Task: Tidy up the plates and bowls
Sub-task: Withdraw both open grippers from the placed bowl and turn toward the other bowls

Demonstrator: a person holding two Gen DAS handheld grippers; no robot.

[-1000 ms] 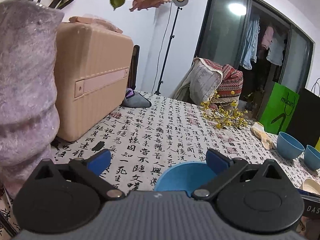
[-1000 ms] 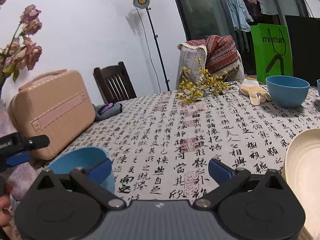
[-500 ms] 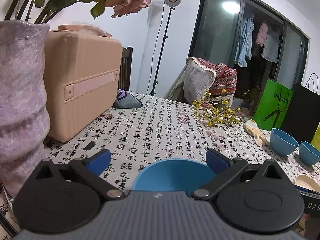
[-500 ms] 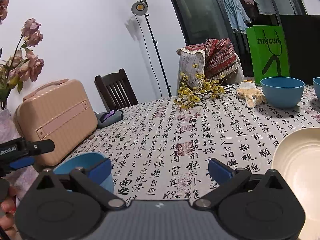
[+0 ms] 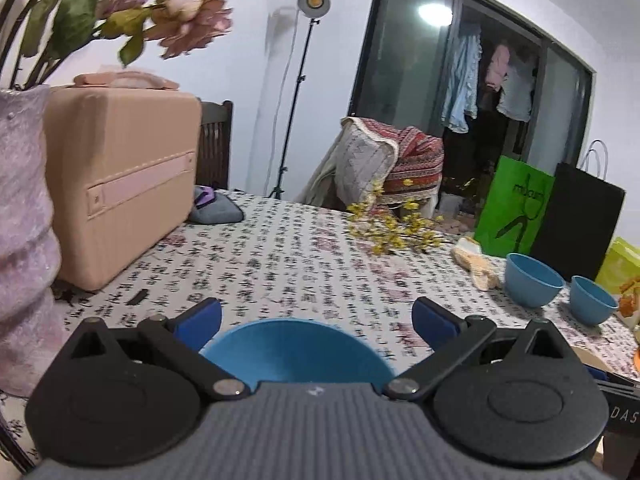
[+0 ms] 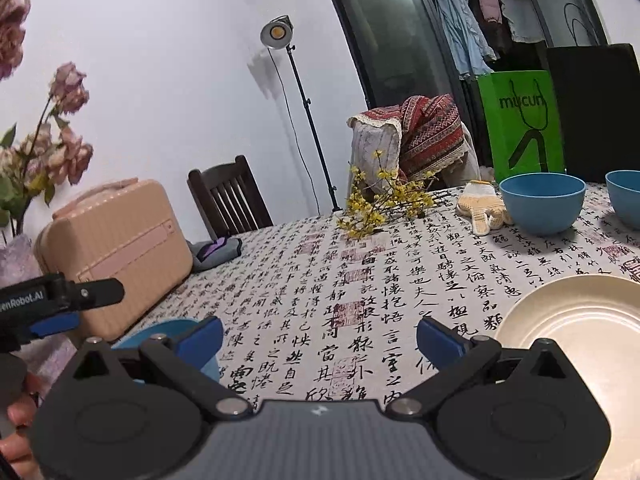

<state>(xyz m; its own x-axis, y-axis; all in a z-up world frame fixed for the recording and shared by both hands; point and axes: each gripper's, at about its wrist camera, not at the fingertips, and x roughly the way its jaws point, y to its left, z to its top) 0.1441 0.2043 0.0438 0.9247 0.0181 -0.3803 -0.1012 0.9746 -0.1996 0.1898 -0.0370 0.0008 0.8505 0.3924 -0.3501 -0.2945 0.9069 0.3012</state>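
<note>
The left gripper (image 5: 316,316) has its jaws wide apart, gripping nothing, with the near blue bowl (image 5: 296,350) on the tablecloth (image 5: 280,264) right between and beneath them. The right gripper (image 6: 320,334) is equally spread and empty; beside that bowl's right lies a cream plate (image 6: 580,316), and two more blue bowls (image 6: 542,202) sit far beyond it near the green bag (image 6: 520,120).

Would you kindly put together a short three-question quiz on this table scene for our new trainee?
1. True or false: the left tongs are shut on the near blue bowl.
2. How many blue bowls stand at the far end of the table, near the green bag?
3. Which dish lies nearest the right tongs: A) cream plate, B) larger far bowl, C) smaller far bowl?

Key: 1. False; they are open, with the bowl's rim between the pads. 2. Two. 3. A.
</note>
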